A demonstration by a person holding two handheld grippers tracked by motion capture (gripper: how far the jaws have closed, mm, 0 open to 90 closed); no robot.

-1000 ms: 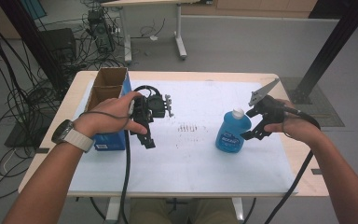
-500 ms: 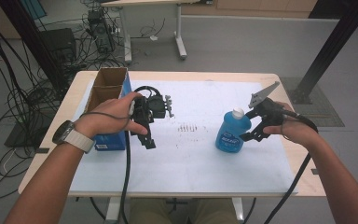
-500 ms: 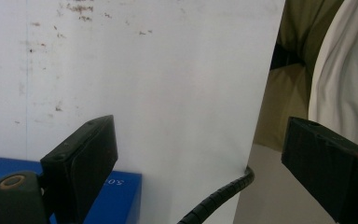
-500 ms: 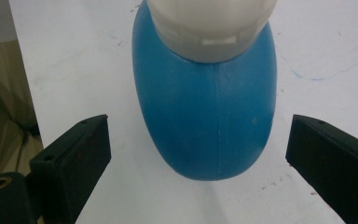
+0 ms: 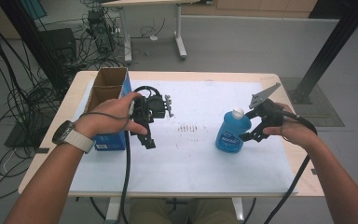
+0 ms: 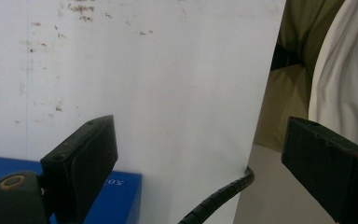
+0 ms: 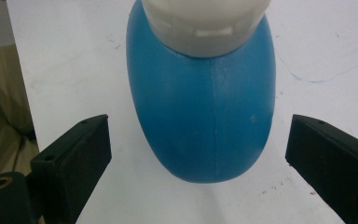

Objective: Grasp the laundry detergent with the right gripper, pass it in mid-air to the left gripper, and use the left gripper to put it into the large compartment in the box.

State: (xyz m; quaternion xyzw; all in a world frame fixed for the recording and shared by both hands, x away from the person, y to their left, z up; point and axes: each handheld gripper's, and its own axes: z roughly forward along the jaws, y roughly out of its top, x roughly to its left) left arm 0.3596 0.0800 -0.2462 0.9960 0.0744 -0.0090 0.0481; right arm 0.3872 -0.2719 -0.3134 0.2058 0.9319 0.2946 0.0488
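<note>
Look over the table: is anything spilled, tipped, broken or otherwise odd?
Nothing stands out. The blue bottle stands upright with its white cap on, and the cardboard box sits upright and open. Only faint dark smudges mark the white table cover.

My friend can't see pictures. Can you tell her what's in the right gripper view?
A rounded blue plastic bottle with a white cap stands on a white paper-covered table, seen from close up. The right gripper has its two black jaws wide open, one on either side of the bottle and not touching it.
</note>
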